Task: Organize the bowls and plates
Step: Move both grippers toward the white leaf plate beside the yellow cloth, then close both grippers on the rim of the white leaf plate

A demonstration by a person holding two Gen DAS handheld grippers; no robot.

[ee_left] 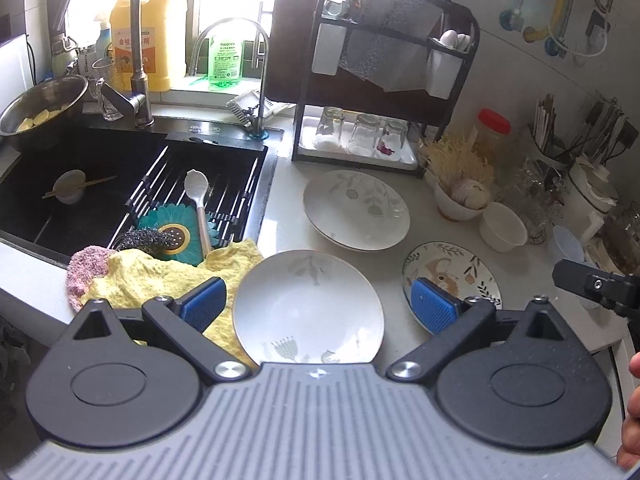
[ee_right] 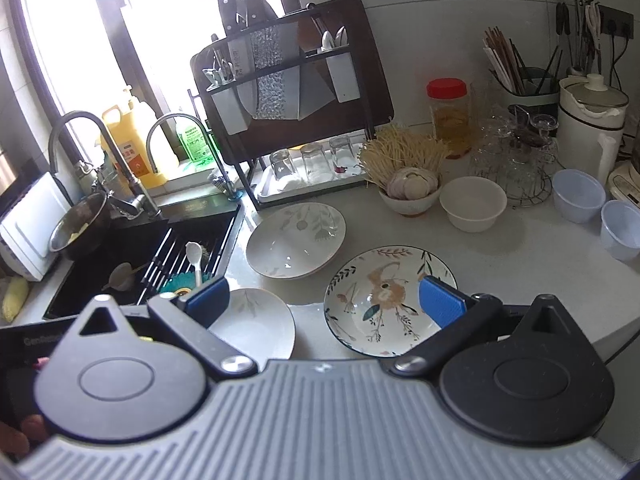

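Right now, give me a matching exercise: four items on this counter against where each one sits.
Items:
1. rabbit plate
2. white spoon
3. upturned glasses
4. plain white bowl

Places:
A. on the sink's drain rack
B. on the tray under the knife rack
C. beside the garlic bowl
D. nearest the right gripper's open jaws

Pairs: 1-D, 2-A, 3-B, 4-C

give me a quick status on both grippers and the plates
Left gripper open, above white plate. Right gripper open, over rabbit plate. Third leaf plate behind, untouched. Yellow cloth under white plate's edge.
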